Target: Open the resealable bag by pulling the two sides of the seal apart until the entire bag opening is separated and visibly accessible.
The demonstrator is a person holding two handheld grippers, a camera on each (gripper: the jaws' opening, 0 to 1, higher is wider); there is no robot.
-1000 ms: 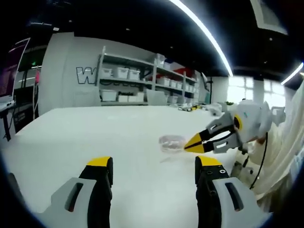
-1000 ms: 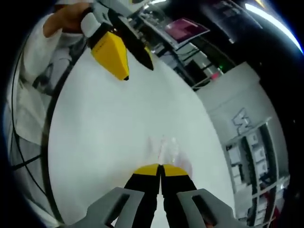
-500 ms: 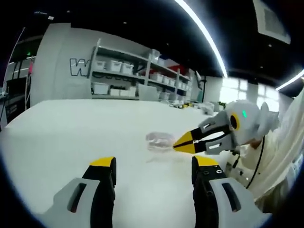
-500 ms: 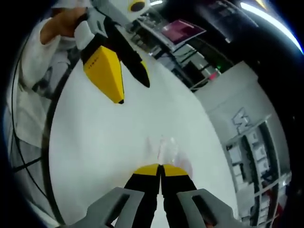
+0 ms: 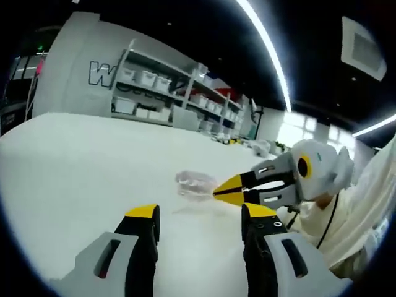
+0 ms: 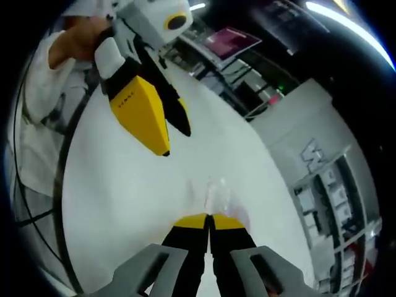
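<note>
Right gripper (image 6: 208, 218) is clamped on one edge of the clear resealable bag (image 5: 195, 184), holding it just above the white table (image 5: 74, 161). Left gripper (image 5: 198, 213) stands spread, near the bag, not touching. Seal apparently unopened; pulling apart remains.

Left gripper (image 5: 198, 216): jaws spread wide, above the white table (image 5: 74, 161), tilted down toward it. Right gripper (image 6: 209, 218): jaws pressed together, low over the table, pinching the clear bag's (image 5: 193, 184) edge.
</note>
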